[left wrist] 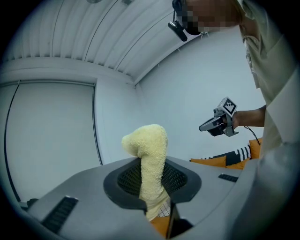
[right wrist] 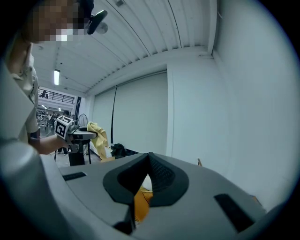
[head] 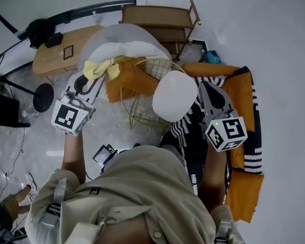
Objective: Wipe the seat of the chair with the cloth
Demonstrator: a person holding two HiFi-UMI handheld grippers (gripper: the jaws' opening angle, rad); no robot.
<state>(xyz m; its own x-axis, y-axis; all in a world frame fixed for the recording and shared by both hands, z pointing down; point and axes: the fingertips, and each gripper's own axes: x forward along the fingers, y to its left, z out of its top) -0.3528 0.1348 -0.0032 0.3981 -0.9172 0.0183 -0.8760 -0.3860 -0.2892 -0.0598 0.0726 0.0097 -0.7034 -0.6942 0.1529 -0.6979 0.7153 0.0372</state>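
In the head view my left gripper (head: 91,78) is shut on a pale yellow cloth (head: 101,68), held just left of the gold wire chair (head: 157,67) with its orange seat cushion (head: 132,82). The left gripper view shows the cloth (left wrist: 151,150) pinched between the jaws of that gripper (left wrist: 152,187), its free end sticking up. To the right of the chair, my right gripper (head: 208,88) is raised, and in its own view the right gripper (right wrist: 149,173) has its jaws together with nothing in them. The left gripper (right wrist: 75,133) and its cloth (right wrist: 97,132) show there too.
A white rounded object (head: 174,97) lies between my grippers, over the chair's right side. An orange sofa with a black-and-white striped throw (head: 243,94) is at right. A wooden table (head: 64,47) and wooden shelf (head: 159,20) stand behind, and a black stand base (head: 42,96) at left.
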